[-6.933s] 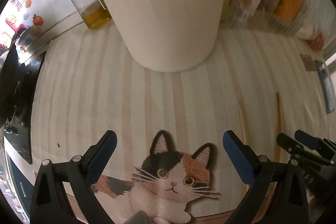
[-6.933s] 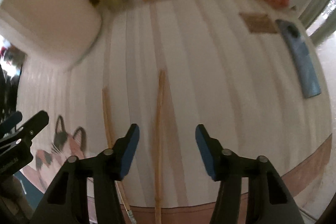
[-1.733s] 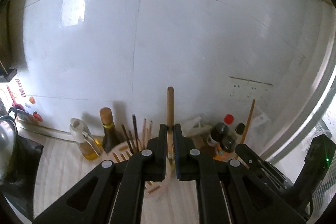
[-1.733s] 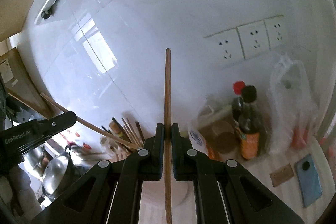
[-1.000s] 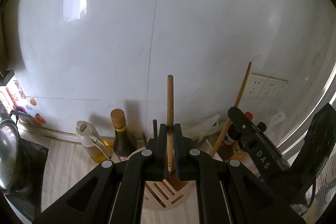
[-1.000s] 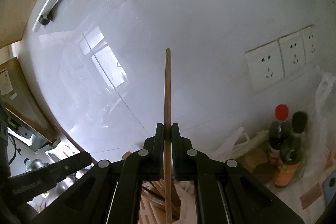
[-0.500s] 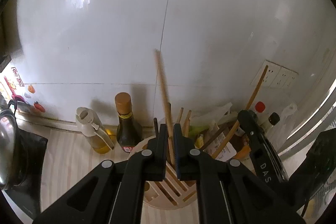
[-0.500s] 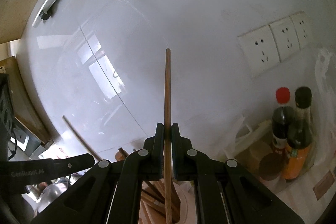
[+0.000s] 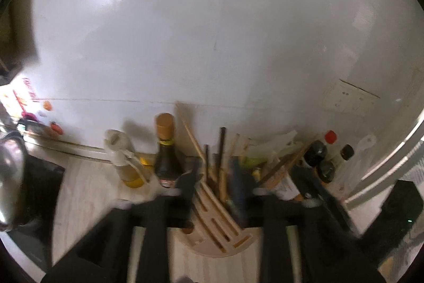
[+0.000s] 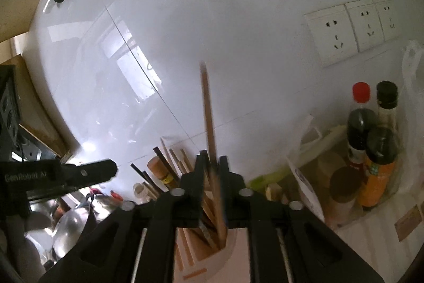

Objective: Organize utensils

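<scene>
Left tool [image 9: 216, 186] half apart, just opening, empty, over round slotted wooden holder [image 9: 220, 224] on worktop [image 9: 87, 192]. Right tool [image 10: 212, 171] narrowly apart, just opening; thin wooden chopstick [image 10: 209, 123] between, tip in holder. Behind, dark glass bottles [image 10: 371, 139].

The wall [image 10: 238, 31] is glossy white tile that mirrors a window. The chopsticks [image 10: 209, 123] look like bare matt wood, and so does the slotted top of the holder [image 9: 220, 224]. Both tools [image 9: 216, 179] [image 10: 212, 166] are matt black plastic. The counter [image 9: 87, 192] shows a pale wood grain. A pot [image 10: 71, 224] gleams like polished metal. The bottles [image 10: 381, 150] are shiny, with plastic caps.
</scene>
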`<state>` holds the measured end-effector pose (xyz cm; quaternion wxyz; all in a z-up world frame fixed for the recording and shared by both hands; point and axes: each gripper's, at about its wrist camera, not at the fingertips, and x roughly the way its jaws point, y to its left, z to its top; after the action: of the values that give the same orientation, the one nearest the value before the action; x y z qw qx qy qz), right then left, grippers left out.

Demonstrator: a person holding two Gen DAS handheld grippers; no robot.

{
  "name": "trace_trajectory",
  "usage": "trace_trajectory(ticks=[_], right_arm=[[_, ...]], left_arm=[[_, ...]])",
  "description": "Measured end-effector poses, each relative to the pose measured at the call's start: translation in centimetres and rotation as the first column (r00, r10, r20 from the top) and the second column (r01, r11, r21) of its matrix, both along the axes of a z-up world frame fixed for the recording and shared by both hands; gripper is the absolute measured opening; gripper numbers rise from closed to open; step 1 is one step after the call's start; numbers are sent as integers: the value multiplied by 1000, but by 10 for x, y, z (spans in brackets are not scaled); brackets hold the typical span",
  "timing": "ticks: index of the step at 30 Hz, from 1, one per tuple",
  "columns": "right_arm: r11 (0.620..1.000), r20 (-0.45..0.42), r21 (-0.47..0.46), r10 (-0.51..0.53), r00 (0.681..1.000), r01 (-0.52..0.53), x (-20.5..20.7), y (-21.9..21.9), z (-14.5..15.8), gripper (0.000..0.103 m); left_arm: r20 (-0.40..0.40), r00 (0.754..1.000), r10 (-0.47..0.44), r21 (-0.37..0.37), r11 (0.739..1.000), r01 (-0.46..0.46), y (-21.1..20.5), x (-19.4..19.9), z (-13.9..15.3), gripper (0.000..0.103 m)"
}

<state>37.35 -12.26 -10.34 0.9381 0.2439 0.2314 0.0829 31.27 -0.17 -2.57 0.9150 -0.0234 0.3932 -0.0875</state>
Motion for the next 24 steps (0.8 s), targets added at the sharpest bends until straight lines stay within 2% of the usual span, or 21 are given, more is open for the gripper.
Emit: trace_trajectory(ticks=[1, 2, 6, 7, 11, 14, 17, 24], right_arm=[[1000, -3, -5, 3, 1000, -3, -4, -2, 3, 39], [1000, -3, -11, 1, 1000, -1, -8, -4, 5, 50], [995, -29, -96, -18, 999, 15, -27, -10, 19, 66], [992, -44, -125, -18, 999, 13, -32, -11, 23, 72], [966, -80, -256, -50, 996, 28, -50, -9, 32, 94], [936, -88, -351, -59, 994, 25, -59, -2, 38, 102], [908, -110, -418, -50, 993, -1, -67, 8, 43, 103], [910, -149, -413, -32, 988, -33, -76, 10, 46, 103]], left_arm=[[15, 1000, 22, 6, 1000, -22, 4, -4, 3, 85], [30, 999, 38, 9, 999, -38, 7, -8, 4, 98], [69, 994, 88, 45, 995, -91, 19, -29, 4, 99], [74, 993, 96, 56, 993, -100, 21, -32, 2, 103], [73, 988, 138, 135, 980, -147, 23, -49, -10, 103], [63, 986, 152, 144, 977, -159, 23, -58, -16, 103], [66, 985, 162, 153, 973, -171, 23, -70, -15, 103], [87, 977, 196, 162, 965, -208, 28, -96, -10, 103]])
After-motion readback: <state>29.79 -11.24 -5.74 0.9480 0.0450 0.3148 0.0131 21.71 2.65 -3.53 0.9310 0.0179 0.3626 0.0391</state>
